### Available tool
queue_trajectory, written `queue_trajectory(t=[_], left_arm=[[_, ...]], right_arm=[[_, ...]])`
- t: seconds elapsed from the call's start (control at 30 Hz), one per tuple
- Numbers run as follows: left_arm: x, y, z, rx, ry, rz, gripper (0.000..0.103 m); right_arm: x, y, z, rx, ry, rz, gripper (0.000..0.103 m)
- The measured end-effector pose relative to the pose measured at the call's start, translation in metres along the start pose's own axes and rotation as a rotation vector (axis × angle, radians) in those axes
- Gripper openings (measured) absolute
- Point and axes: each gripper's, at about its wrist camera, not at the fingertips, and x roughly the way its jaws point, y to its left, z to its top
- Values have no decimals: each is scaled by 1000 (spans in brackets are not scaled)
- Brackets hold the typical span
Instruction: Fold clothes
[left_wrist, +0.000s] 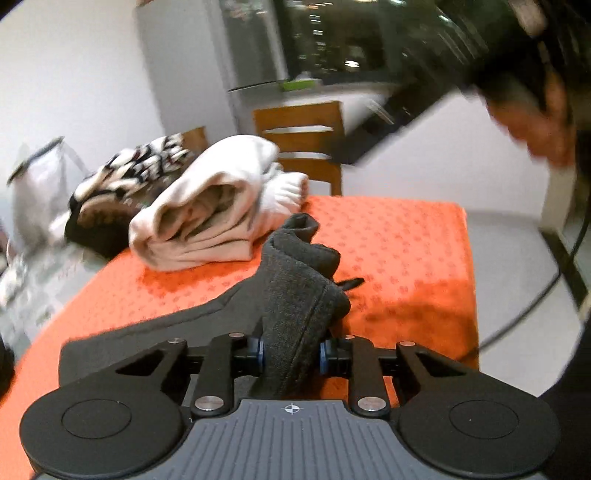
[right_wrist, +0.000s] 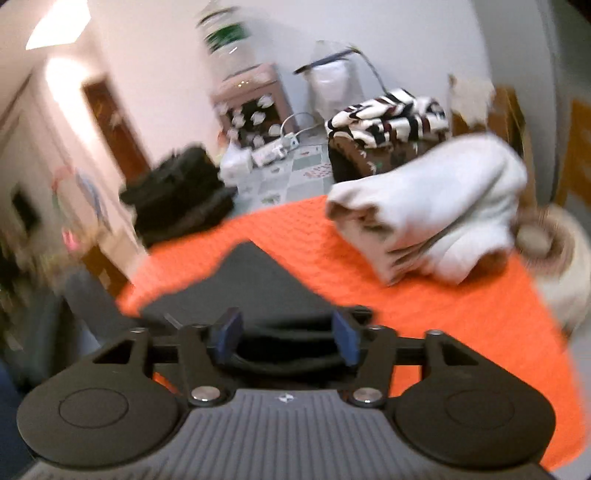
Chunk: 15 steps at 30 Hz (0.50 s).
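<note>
My right view smeared by blur, dark garment running under my right claw so its near edge is hidden, cream sweater fuzzy, striped pile indistinct behind it

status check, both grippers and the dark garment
Left gripper shut on dark garment, fold lifted off orange tablecloth. Right gripper open, jaws straddling the garment's edge. White folded clothes lie behind, apart.

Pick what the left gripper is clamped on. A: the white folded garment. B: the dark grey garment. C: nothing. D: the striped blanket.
B: the left gripper has both fingers pressed against a bunched fold of the dark grey garment, raised off the orange tablecloth.
</note>
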Motion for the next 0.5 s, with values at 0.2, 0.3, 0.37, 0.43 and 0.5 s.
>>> queue_trajectory(t=[0.2, 0.3, 0.37, 0.43, 0.5], left_arm=[[-6, 12, 6, -125, 14, 12, 27], [-9, 18, 9, -187, 21, 18, 28], [-10, 21, 10, -227, 27, 25, 28], [-10, 21, 11, -260, 38, 37, 28], [-9, 20, 13, -280, 49, 52, 28]], right_arm=[[26, -31, -21, -413, 62, 34, 88], [41, -35, -26, -580, 53, 113, 91], [51, -38, -29, -712, 47, 173, 98], [60, -37, -30, -854, 36, 214, 102], [65, -34, -33, -989, 13, 242, 102]])
